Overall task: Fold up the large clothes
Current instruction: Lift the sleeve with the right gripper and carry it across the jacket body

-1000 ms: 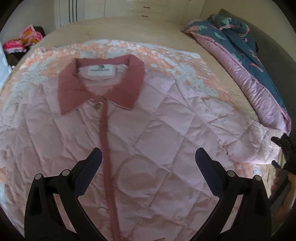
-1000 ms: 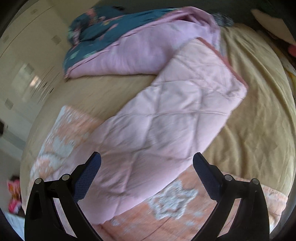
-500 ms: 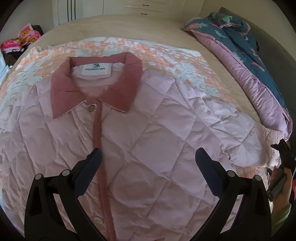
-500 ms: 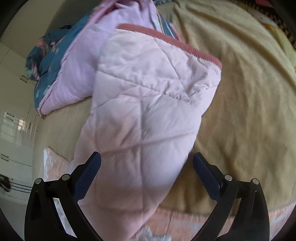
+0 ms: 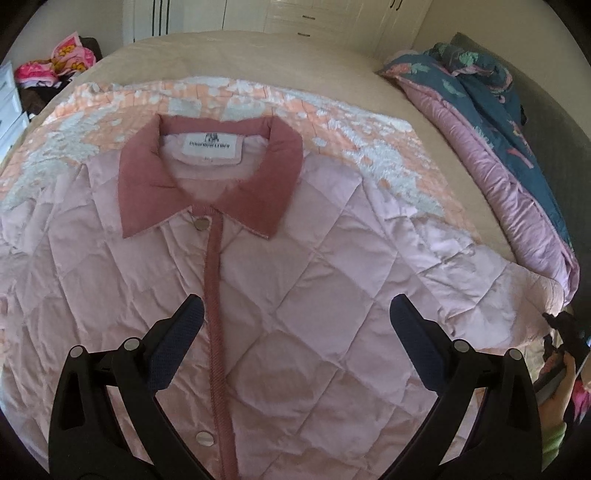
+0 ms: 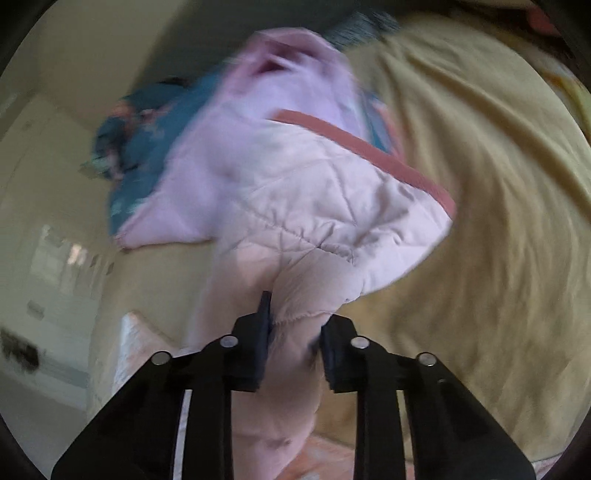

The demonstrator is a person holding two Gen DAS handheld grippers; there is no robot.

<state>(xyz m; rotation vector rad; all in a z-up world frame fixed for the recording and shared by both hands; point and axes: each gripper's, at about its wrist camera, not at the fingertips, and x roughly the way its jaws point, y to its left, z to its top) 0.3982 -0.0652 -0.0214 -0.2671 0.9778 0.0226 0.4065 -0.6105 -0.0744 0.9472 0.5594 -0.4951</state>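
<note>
A pink quilted jacket (image 5: 280,280) with a dusty-rose collar (image 5: 210,184) lies flat, front up and buttoned, on an orange-and-white floral blanket (image 5: 229,96). My left gripper (image 5: 295,343) is open and empty, hovering over the jacket's chest beside the placket. My right gripper (image 6: 293,332) is shut on the jacket's right sleeve (image 6: 314,206) near the cuff with its rose trim (image 6: 369,151); the sleeve bunches up in front of the jaws. The right gripper also shows at the right edge of the left wrist view (image 5: 565,328).
A beige bed sheet (image 6: 498,184) lies under everything. A rolled pink-and-teal floral duvet (image 5: 517,147) runs along the bed's right side. White wardrobes (image 5: 314,14) stand behind the bed. Bright pink clothes (image 5: 55,66) are piled at the far left.
My right gripper has closed on the sleeve, which was lying flat between open jaws before. The left gripper has shifted so the collar sits more central.
</note>
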